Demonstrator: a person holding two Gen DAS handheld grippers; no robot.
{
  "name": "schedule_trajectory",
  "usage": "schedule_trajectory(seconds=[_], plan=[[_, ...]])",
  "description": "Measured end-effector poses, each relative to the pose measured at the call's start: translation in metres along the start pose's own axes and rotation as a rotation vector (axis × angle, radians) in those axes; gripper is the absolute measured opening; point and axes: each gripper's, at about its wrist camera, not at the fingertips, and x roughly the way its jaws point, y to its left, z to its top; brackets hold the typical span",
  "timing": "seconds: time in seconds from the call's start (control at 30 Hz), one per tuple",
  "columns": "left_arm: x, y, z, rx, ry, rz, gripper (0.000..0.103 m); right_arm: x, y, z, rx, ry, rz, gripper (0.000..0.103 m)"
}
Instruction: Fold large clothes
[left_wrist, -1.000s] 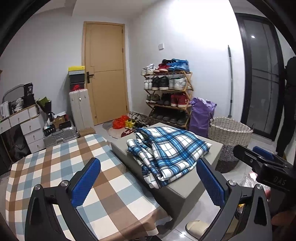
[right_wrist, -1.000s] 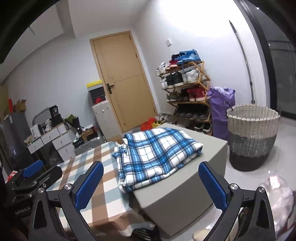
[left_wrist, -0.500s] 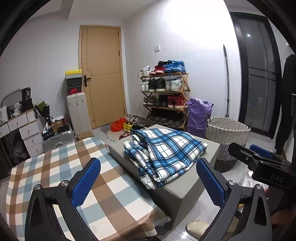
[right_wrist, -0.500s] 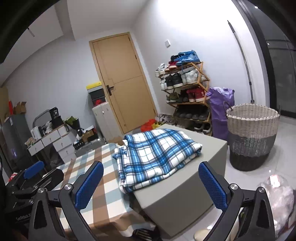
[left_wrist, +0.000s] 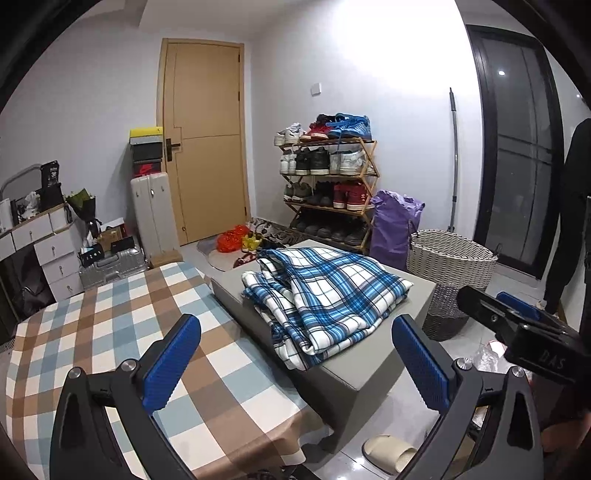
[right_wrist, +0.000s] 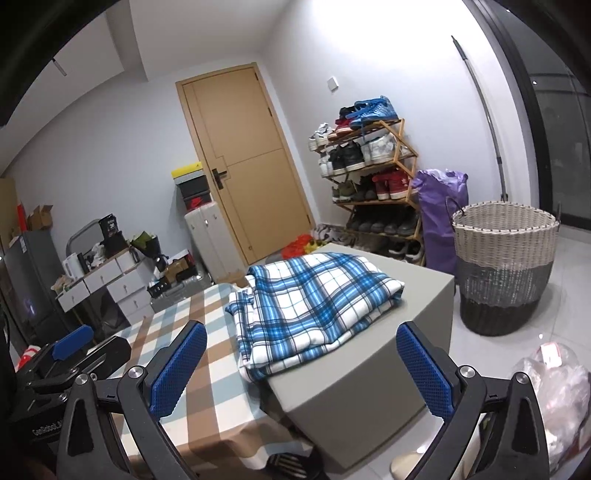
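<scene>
The left gripper (left_wrist: 295, 363) is hovering with its blue-padded fingers (left_wrist: 171, 363) spread wide, gripping nothing and touching nothing. The right gripper (right_wrist: 301, 365) is hanging the same way, jaws wide apart and empty. Beyond both pairs of fingers, well clear of them, the blue plaid garment (left_wrist: 325, 295) is lying folded in a loose, layered stack on the grey block (left_wrist: 369, 365), one edge drooping over its near side. The block is sitting against the checkered tablecloth (left_wrist: 110, 325). Further off, a wicker basket (right_wrist: 506, 266) is standing on the floor beside a purple bag (right_wrist: 441, 218) and a shoe rack (right_wrist: 369, 177).
</scene>
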Motion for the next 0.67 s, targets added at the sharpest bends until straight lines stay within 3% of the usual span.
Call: schedule_trajectory(seconds=[0.67], plan=[[-0.0012,-0.0020,0.0006,0.001,-0.028,0.013,0.101,-0.0017,-0.0015,-0.0015,-0.014,0.000,-0.002,0.103]])
